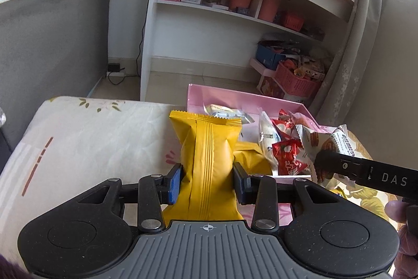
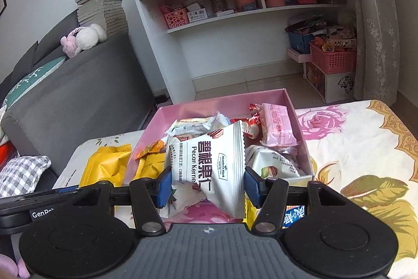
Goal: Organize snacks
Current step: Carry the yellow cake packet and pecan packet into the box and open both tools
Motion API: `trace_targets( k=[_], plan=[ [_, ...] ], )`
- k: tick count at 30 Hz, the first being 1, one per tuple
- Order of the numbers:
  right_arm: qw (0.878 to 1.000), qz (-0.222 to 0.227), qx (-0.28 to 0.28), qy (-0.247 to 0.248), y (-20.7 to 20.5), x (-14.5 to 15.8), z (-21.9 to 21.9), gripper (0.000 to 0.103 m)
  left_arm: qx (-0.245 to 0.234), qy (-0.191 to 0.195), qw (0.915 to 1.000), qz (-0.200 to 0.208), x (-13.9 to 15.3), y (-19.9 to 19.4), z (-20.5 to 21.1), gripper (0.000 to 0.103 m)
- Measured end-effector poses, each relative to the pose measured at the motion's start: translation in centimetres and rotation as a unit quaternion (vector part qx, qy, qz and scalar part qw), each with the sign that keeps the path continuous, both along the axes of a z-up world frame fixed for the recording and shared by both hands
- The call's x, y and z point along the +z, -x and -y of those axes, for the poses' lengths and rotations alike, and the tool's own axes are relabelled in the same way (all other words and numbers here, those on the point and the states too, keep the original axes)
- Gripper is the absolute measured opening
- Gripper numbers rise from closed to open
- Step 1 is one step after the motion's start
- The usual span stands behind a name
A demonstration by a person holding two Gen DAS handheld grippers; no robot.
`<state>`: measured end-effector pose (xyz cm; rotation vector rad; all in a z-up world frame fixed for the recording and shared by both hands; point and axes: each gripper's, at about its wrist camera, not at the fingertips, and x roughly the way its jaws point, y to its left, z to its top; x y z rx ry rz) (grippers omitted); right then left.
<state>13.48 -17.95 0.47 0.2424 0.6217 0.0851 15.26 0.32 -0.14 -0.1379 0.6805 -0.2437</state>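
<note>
Left gripper point(image 1: 207, 175) jaws grasp the yellow bag point(image 1: 209, 145); right gripper point(image 2: 206, 186) jaws grasp the pecan pack point(image 2: 209, 161). Lower each over the pink box point(image 2: 292, 106), releasing 1 at a time.

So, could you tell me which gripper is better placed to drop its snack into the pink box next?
Probably the right gripper: its pecan packet is nearer the pink box.
</note>
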Motion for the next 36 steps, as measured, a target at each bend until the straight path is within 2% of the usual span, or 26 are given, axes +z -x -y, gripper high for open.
trace_targets(
  k=[9, 19, 25, 29, 31, 36],
  plan=[
    [0.999, 0.006, -0.027, -0.022, -3.9, 0.1, 2.2, 0.048, -0.008, -0.005, 0.9999, 0.014, 0.6, -4.2, 3.0, 0.037],
    [0.999, -0.001, -0.040, 0.006, -7.7, -1.2, 2.6, 0.049, -0.014, -0.034, 0.9991, 0.022, -0.7, -7.6, 5.5, 0.037],
    [0.999, -0.003, -0.037, 0.028, -8.5, -1.7, 2.3, 0.049, -0.014, -0.039, 0.9988, 0.026, -1.0, -8.8, 6.2, 0.037],
    [0.999, -0.005, -0.035, 0.031, -8.7, -1.8, 2.2, 0.052, -0.030, -0.053, 0.9974, 0.037, -0.9, -8.8, 6.8, 0.041],
    [0.999, -0.003, -0.035, 0.031, -8.7, -1.7, 2.2, 0.058, -0.030, -0.059, 0.9970, 0.040, -0.8, -8.6, 7.0, 0.046],
    [0.999, 0.000, -0.039, 0.033, -8.4, -1.3, 2.4, 0.064, -0.022, -0.053, 0.9977, 0.036, -0.6, -8.1, 6.6, 0.059]
  ],
)
